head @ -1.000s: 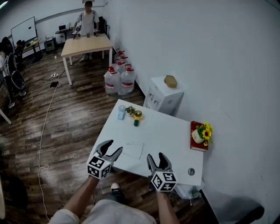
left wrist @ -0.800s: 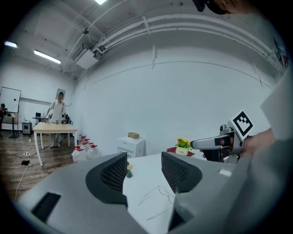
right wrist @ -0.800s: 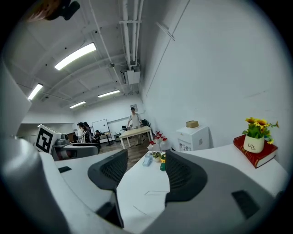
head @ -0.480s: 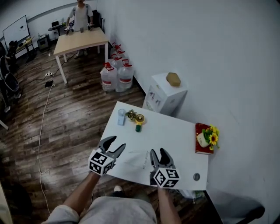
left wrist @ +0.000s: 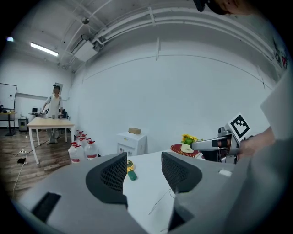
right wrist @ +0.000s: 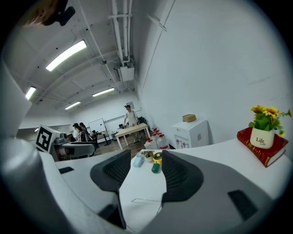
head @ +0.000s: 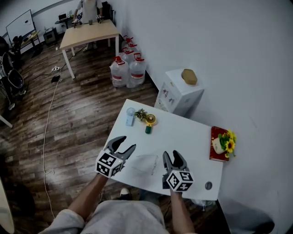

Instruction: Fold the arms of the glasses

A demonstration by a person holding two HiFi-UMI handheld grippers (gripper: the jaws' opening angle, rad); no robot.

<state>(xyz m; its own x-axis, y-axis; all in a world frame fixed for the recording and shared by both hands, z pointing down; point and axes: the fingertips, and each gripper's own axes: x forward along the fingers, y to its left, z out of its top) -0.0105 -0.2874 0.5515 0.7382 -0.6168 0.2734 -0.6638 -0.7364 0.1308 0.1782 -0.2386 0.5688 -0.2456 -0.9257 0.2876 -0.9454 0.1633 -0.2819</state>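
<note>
Left fingers (left wrist: 112,176) apart; glasses (head: 145,163) barely visible

The glasses (head: 145,163) show only as a faint, thin outline on the white surface (head: 183,137), and how their arms lie is too faint to tell. The person (head: 89,4) behind the far table (head: 89,34) is cut off by the head view's top edge. The small items (head: 145,119) near the surface's far edge are too small to identify.

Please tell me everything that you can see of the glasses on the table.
The glasses are a thin, pale wire frame with clear lenses, hard to see against the white table. They lie flat near the table's near edge, in front of the person. The arms seem to be unfolded, sticking out from the front. Only the table touches them. Finer detail is too faint to tell.
</note>
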